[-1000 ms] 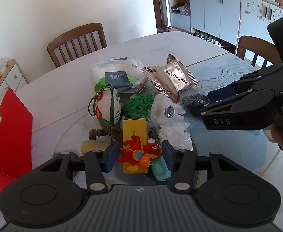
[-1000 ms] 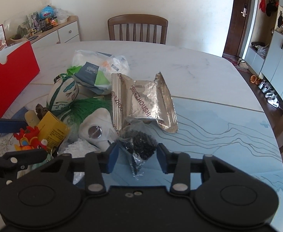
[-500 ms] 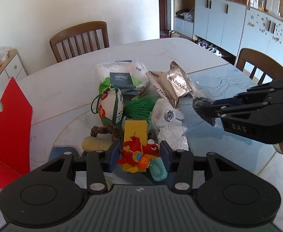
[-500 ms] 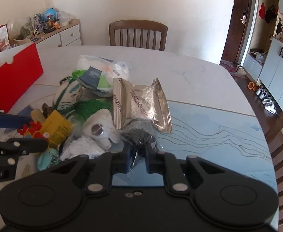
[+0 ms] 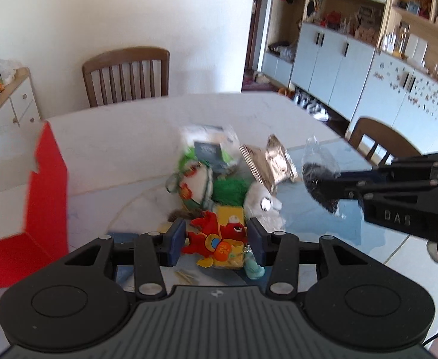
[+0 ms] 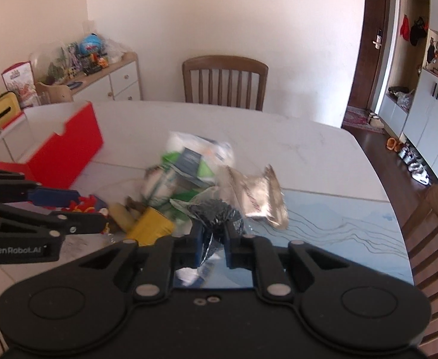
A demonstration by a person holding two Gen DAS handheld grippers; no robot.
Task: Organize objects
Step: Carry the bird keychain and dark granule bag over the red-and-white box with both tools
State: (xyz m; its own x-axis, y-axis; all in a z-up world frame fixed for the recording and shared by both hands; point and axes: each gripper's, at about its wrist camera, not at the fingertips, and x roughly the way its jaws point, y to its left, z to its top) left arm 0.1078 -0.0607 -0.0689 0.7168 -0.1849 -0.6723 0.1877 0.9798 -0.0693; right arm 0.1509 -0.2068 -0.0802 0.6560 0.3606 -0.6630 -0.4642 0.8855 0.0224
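Red plush toy: the red plush toy (image 5: 216, 237) sat between the pads of the left hand-held gripper (image 5: 216, 240), which was clamped on it above the desk (image 5: 123, 137), with a small teal charm (image 5: 253, 266) dangling beside it.

Bag of black beads: the clear bag of black beads (image 6: 214, 214) was pinched by its plastic in the narrow jaws of the right hand-held gripper (image 6: 213, 243), clear of the desk (the left wrist view showed it hanging in the air at the tip of that gripper).

Pile: the rest lay heaped mid-desk, touching one another: a yellow box (image 5: 229, 215), a silver foil pouch (image 5: 266, 163), a green tuft (image 5: 229, 190), a painted egg-shaped pouch (image 5: 193, 182), a white bundle (image 5: 260, 203) and a plastic bag of packets (image 5: 208, 146).

Red box: an open red box (image 6: 66, 152) stood at the desk's left side, apart from the pile; its inside was not visible.

Progress: judged early. Two items were in hand and neither was set down; most of the pile appeared untouched.

Remaining: likely carrying both items to the red box, then clearing the heap piece by piece.
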